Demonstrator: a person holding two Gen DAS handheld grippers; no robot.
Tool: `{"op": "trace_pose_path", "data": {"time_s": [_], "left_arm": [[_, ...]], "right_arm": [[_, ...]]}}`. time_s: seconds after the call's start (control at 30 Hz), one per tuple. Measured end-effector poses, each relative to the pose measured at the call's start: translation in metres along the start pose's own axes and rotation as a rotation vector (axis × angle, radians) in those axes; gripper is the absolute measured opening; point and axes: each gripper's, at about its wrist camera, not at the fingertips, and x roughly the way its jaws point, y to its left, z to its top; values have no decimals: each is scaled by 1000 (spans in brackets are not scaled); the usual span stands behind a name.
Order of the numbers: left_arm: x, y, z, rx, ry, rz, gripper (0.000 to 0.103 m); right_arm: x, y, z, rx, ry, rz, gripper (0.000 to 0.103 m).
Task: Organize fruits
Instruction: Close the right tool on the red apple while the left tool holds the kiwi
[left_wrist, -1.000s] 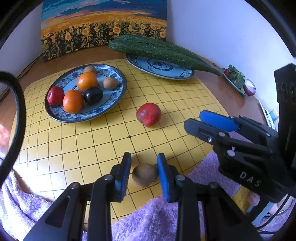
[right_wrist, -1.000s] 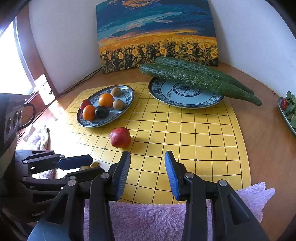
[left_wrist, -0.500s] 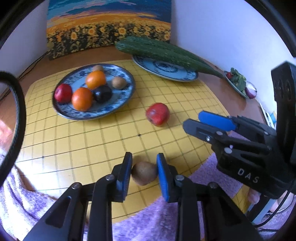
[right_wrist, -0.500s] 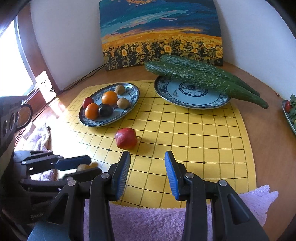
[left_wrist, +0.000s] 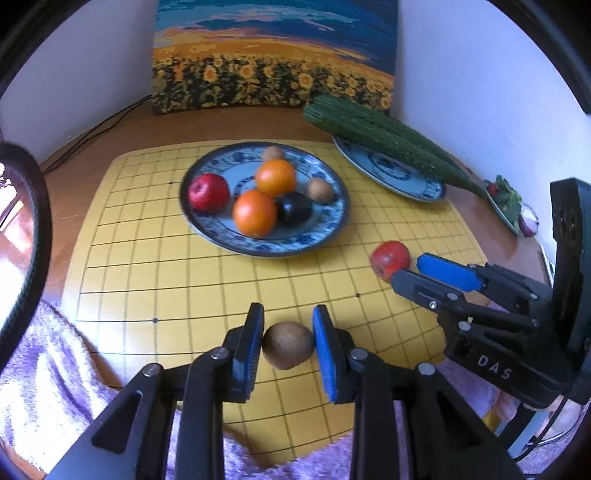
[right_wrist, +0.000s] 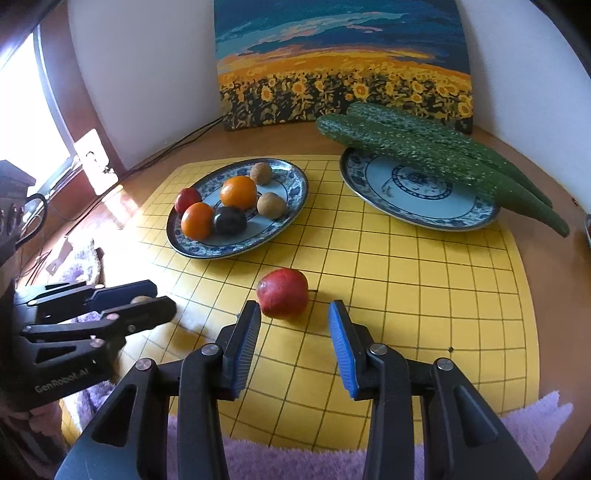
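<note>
My left gripper (left_wrist: 288, 332) is shut on a brown kiwi (left_wrist: 288, 345), both blue pads pressing its sides over the yellow grid mat (left_wrist: 147, 266). The right wrist view shows this gripper (right_wrist: 136, 306) at the left with the kiwi barely visible. Beyond it stands the blue patterned fruit plate (left_wrist: 334, 221) with a red apple, two oranges, a dark plum and two kiwis. A loose red apple (right_wrist: 282, 297) lies on the mat just past the tips of my right gripper (right_wrist: 293, 332), which is open with nothing between its fingers. The same apple (left_wrist: 389, 258) sits behind the right gripper (left_wrist: 424, 273).
A second blue plate (right_wrist: 417, 210) at the back right carries two long cucumbers (right_wrist: 424, 147). A sunflower painting (right_wrist: 343, 74) leans on the wall. Purple towel (right_wrist: 295, 461) covers the near edge. A dish of vegetables (left_wrist: 506, 199) sits far right.
The left pads closed onto the kiwi, and the gripper moved with it toward the fruit plate. The right gripper came closer to the loose red apple, still open.
</note>
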Motion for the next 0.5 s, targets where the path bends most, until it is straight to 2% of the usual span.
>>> {"op": "trace_pose_path", "data": {"time_s": [0.5], "left_arm": [[-3,15,3,-48,-18,20,28]], "right_arm": [[19,5,5,-16,14,-7,38]]}}
